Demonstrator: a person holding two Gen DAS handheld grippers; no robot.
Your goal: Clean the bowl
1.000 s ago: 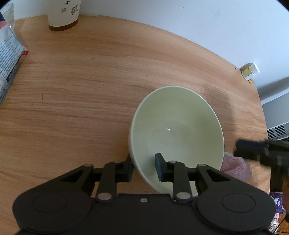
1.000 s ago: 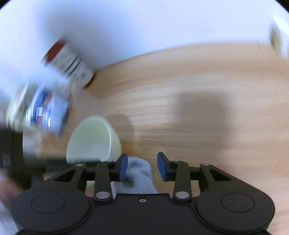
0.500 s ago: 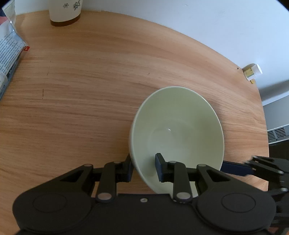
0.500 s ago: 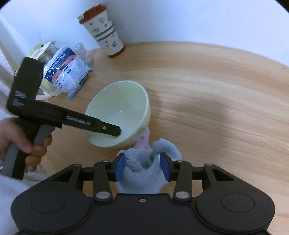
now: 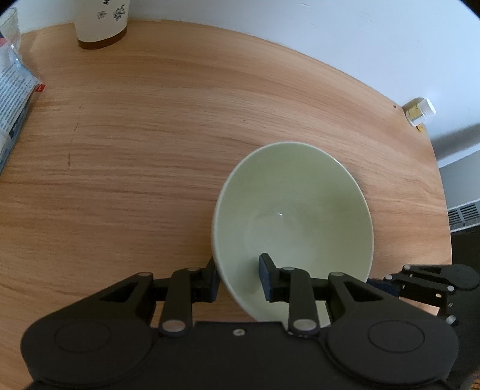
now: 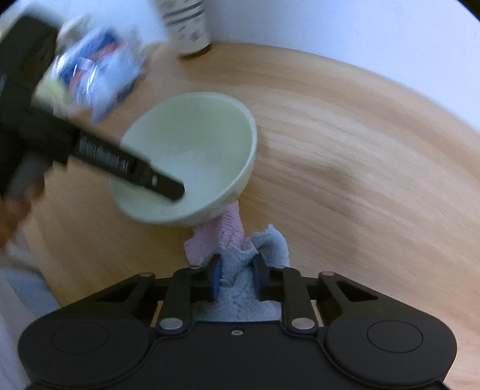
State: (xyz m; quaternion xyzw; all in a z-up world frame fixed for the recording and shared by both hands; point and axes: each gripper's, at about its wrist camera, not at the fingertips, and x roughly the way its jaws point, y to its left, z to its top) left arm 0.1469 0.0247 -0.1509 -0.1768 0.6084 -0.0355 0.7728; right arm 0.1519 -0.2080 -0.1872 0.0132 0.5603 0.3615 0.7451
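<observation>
1. My right gripper [image 6: 236, 273] has just been closing, and its jaws now pinch a fold of the blue and pink cloth [image 6: 240, 240] bunched between them.
2. The cloth lies on the wooden table [image 6: 345, 156], its pink end touching the underside of the pale green bowl [image 6: 192, 144].
3. My left gripper [image 5: 238, 274] clamps the bowl's near wall, one finger inside, one outside; the bowl sits tilted.
4. Farther off: a floral cup [image 5: 102, 24] by the wall, a printed packet [image 5: 12, 99] at the left edge, a small white-capped bottle [image 5: 419, 110] off to the right.
</observation>
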